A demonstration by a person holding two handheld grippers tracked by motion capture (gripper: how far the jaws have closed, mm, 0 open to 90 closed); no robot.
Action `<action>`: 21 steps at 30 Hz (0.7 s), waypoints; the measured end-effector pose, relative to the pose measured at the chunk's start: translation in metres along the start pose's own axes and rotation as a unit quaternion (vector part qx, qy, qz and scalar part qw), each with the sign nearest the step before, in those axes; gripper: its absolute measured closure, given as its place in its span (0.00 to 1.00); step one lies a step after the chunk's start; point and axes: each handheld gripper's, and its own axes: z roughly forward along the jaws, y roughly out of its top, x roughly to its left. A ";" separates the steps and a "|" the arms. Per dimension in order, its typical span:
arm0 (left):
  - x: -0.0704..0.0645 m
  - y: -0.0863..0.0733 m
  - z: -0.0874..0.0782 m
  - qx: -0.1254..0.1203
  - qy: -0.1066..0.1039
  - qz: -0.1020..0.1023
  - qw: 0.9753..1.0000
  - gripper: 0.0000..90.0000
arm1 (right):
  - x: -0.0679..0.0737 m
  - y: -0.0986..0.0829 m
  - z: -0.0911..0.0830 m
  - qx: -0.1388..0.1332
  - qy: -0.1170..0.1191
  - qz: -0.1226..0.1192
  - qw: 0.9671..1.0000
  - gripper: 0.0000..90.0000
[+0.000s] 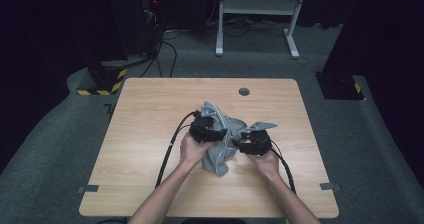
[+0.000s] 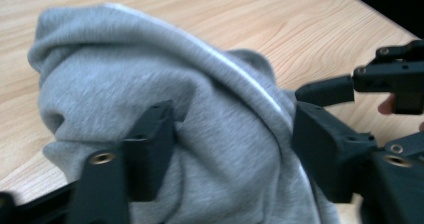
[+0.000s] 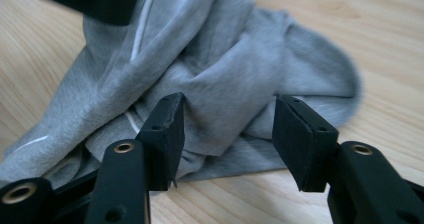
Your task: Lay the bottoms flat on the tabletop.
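The grey garment [image 1: 220, 139] lies bunched mid-worktop [image 1: 150, 134], not yet spread or folded, with the left gripper [image 2: 230, 149] and right gripper [image 3: 227, 139] fingers spread around its folds.

One grey garment [image 1: 220, 139] lies bunched on one wooden bench [image 1: 150, 134], with white stripes along its folds. Two tools work at it: the left tool [image 1: 212, 133] and the right tool [image 1: 245, 143], each with two black jaws and one trailing cable. One round grommet [image 1: 244, 91] sits in the bench top. Two tape pieces mark the near edge.
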 end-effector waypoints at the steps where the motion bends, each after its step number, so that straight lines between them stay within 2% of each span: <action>1: 0.000 -0.001 0.002 0.007 0.013 0.008 1.000 0.52 | 0.002 -0.001 0.006 0.010 0.013 -0.006 1.000 0.69; 2: 0.000 -0.001 0.002 0.007 0.013 0.008 1.000 0.56 | 0.002 -0.001 0.006 0.010 0.013 -0.006 1.000 0.69; 3: 0.000 -0.002 0.002 0.009 0.017 0.014 1.000 0.56 | 0.002 -0.001 0.008 0.013 0.019 -0.009 1.000 0.73; 4: 0.000 -0.002 0.002 0.013 0.024 0.023 0.999 0.65 | 0.003 -0.001 0.010 0.016 0.025 -0.011 0.999 0.81; 6: 0.000 -0.003 0.002 0.018 0.025 0.029 0.999 0.75 | 0.002 -0.001 0.010 0.018 0.028 -0.011 0.999 0.87; 9: 0.002 -0.006 0.003 0.025 0.024 0.039 0.999 0.90 | 0.002 -0.001 0.009 0.021 0.029 -0.012 0.999 0.90; 10: 0.004 -0.007 0.002 0.025 0.022 0.040 0.999 0.90 | 0.002 -0.001 0.009 0.021 0.029 -0.012 0.999 0.90; 12: 0.008 -0.010 0.000 0.021 0.016 0.040 0.999 0.97 | 0.002 -0.001 0.005 0.021 0.034 -0.014 0.999 0.90; 18: 0.016 -0.016 -0.011 0.019 0.024 0.046 0.998 0.99 | 0.009 -0.001 -0.002 0.021 0.033 -0.029 0.999 0.91; 21: 0.031 -0.023 -0.022 0.016 0.033 0.030 0.999 0.99 | 0.007 -0.006 -0.008 0.019 0.030 -0.030 0.999 0.90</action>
